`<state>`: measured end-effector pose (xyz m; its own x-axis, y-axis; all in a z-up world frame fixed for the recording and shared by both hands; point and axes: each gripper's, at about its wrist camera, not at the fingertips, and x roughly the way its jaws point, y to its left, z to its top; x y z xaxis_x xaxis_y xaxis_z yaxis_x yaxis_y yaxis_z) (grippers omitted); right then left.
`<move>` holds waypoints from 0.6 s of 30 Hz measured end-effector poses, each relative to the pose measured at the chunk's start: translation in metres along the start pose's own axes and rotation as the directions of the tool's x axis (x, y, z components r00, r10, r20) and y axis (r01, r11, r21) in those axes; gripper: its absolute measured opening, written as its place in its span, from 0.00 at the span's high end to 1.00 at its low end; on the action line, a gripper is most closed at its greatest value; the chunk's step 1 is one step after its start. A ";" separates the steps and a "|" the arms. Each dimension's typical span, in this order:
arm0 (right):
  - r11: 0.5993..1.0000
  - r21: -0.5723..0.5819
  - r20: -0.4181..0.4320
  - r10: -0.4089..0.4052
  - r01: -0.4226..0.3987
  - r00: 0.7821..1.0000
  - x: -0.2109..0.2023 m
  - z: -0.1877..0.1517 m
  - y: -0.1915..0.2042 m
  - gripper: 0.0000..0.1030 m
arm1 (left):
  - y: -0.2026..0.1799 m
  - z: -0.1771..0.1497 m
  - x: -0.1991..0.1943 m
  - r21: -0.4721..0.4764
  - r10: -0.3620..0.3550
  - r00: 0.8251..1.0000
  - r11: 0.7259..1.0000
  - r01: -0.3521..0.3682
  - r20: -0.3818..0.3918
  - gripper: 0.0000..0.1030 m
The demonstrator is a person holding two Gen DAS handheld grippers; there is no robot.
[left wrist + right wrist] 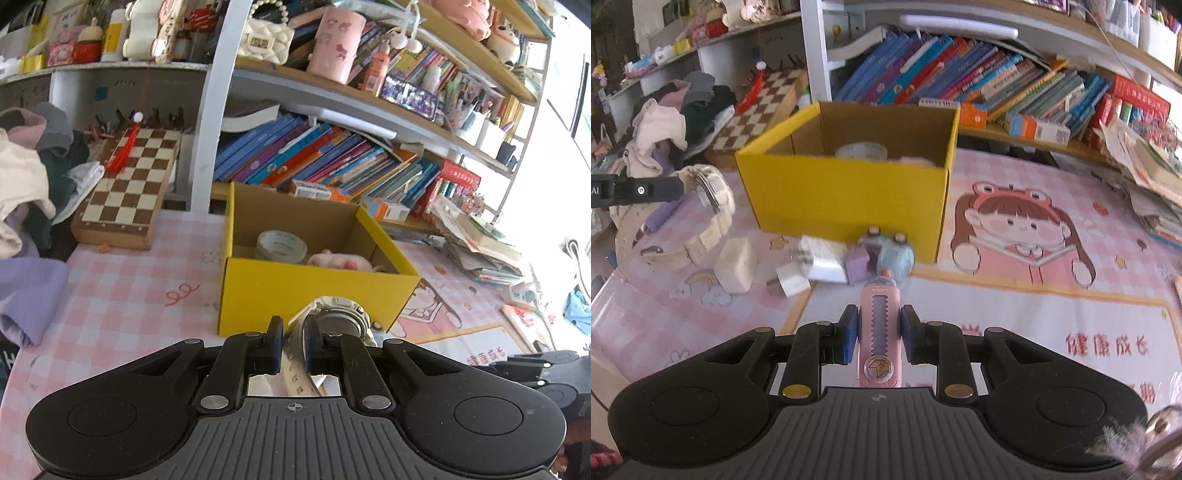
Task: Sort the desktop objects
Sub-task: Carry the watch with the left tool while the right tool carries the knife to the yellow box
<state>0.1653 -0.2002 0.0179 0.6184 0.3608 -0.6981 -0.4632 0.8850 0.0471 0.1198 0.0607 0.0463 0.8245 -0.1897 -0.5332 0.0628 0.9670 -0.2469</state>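
Pink checked cloth [122, 280] covers the desk, and shelves full of books [314, 155] stand behind it. On the cloth sits a yellow box [314, 288] with its top open.

From the left wrist view you can look down into the box: a roll of tape [280, 245] and a soft pink toy [340, 261] lie on the bottom. The right wrist view shows only the top of the tape, but it shows the things on the cloth in front of the box: white plugs [816, 264], a cream block [737, 264], a purple block [858, 264] and a small blue toy [895, 254] (a bit blurry).

The left gripper [293, 345] is held up in the air just before the box, level with its front wall. Its blue pads pinch the strap of a cream watch [338, 317].

The right gripper [875, 334] sits lower, near the cloth, pointing at the box. Its pads squeeze a pink cutter [879, 332] from both sides.
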 end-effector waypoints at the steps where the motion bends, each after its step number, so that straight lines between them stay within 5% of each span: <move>1: 1.000 -0.007 0.008 0.000 0.000 1.000 -0.001 0.004 -0.001 0.77 | -0.001 0.002 0.000 0.003 -0.004 1.000 1.000 0.004 0.003 0.90; 18: 0.990 -0.144 0.118 0.024 -0.007 0.993 0.006 0.079 -0.002 0.77 | -0.010 0.045 0.019 0.056 -0.018 0.997 0.998 0.014 0.080 0.90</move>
<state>0.2202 -0.1766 0.0696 0.6775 0.4141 -0.6079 -0.5541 0.8308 -0.0515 0.1596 0.0550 0.0749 0.8653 -0.1931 -0.4625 0.1057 0.9724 -0.2081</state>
